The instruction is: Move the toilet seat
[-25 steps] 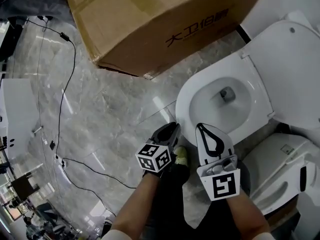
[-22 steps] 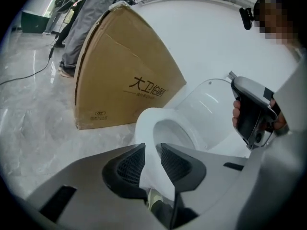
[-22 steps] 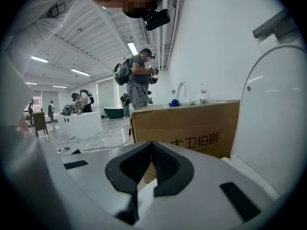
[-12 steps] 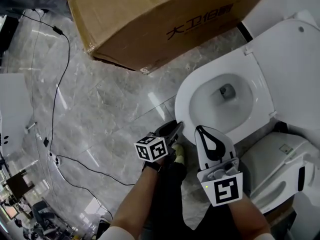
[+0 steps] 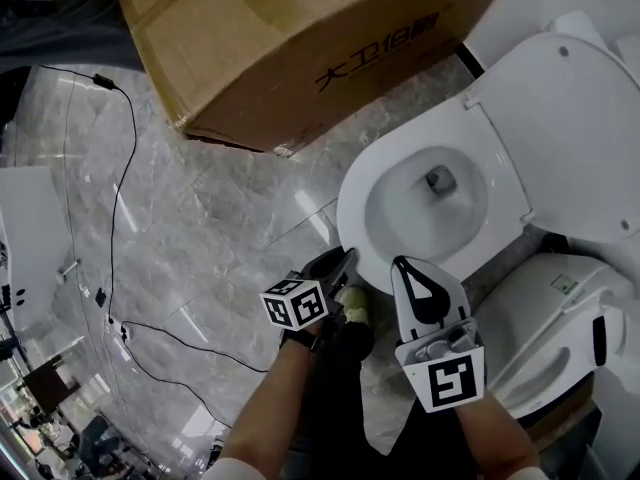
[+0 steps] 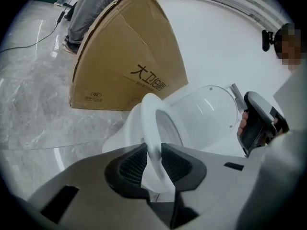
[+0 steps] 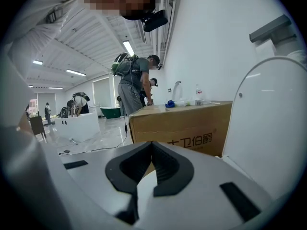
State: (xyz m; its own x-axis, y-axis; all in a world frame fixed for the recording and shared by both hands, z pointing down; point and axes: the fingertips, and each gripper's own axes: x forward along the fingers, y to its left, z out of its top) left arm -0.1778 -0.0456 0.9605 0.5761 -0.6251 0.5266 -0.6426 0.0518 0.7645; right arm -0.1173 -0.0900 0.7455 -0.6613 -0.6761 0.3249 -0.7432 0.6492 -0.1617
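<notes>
The white toilet seat lies down on the bowl, and the lid stands open behind it. My left gripper is at the seat's front rim. In the left gripper view the seat runs between the jaws of the left gripper. They have just been closing and the pads now press on the rim. My right gripper hovers beside it over the bowl's front edge. Its jaws are shut with nothing between them, and the lid fills the right of that view.
A big cardboard box stands on the marble floor just left of the toilet. A second white fixture sits at the right. A black cable trails over the floor at the left. People stand far behind the box.
The left gripper has rolled, and its marker cube shows a different face. It stays at the seat's front rim. The right gripper has lifted slightly. The head camera has shifted.
</notes>
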